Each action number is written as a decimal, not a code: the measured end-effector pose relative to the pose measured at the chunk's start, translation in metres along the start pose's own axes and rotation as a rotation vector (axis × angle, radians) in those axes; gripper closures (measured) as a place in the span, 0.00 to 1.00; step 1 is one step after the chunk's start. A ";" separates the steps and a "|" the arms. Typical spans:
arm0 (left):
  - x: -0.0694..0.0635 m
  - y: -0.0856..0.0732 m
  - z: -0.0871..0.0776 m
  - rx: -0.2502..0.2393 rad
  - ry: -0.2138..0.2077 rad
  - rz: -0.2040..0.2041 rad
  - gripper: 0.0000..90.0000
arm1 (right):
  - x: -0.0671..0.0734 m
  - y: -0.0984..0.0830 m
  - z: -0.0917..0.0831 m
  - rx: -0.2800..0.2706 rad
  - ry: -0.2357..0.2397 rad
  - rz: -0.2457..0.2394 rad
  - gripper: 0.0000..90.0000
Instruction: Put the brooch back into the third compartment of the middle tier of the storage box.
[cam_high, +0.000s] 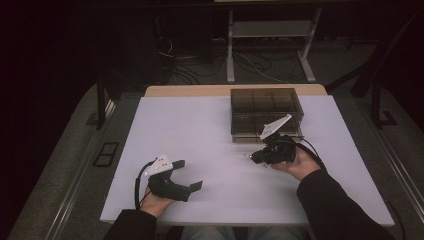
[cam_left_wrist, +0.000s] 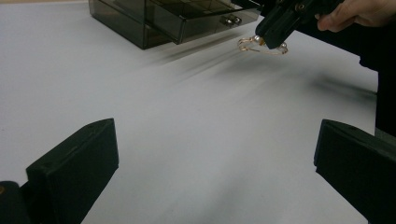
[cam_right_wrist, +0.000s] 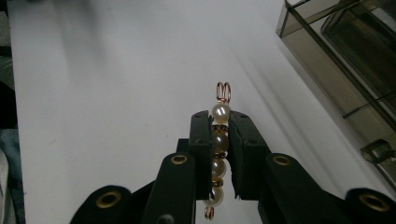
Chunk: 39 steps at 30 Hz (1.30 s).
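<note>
My right gripper (cam_right_wrist: 219, 122) is shut on a pearl bracelet (cam_right_wrist: 219, 144), a row of pearls on rose-gold wire with a small loop sticking out past the jaw tips. In the high view that gripper (cam_high: 255, 157) hovers over the white table just in front of the smoked drawer box (cam_high: 266, 114). The left gripper view shows the bracelet (cam_left_wrist: 261, 45) hanging from the right gripper's tips, close above the tabletop. My left gripper (cam_high: 189, 175) rests low at the front left, open with nothing between its jaws (cam_left_wrist: 215, 163).
The dark translucent drawer box (cam_left_wrist: 163, 18) stands at the back centre-right, its lower drawer pulled out a little with a metal knob (cam_left_wrist: 231, 19). The white table (cam_high: 200, 130) spreads between the grippers. Cables and desk legs lie on the floor beyond.
</note>
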<state>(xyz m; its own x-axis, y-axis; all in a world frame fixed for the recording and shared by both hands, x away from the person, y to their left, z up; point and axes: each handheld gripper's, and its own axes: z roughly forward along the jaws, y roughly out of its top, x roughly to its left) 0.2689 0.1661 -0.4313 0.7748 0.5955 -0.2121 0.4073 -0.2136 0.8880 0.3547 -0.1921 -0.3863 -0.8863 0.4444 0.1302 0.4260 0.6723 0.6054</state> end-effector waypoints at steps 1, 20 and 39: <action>0.000 0.000 0.000 0.000 0.000 0.000 0.00 | 0.000 0.000 -0.001 -0.002 -0.001 0.003 0.88; 0.000 0.000 0.000 0.001 0.001 0.000 0.00 | -0.010 -0.001 -0.027 -0.013 -0.031 0.010 0.88; 0.000 0.000 0.000 0.000 0.001 -0.002 0.00 | -0.017 0.001 -0.049 -0.029 -0.057 0.016 0.88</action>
<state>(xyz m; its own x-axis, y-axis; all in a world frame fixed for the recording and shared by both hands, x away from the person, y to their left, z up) 0.2692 0.1664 -0.4317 0.7733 0.5970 -0.2134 0.4089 -0.2124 0.8875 0.3607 -0.2280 -0.3498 -0.8672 0.4887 0.0954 0.4340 0.6480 0.6259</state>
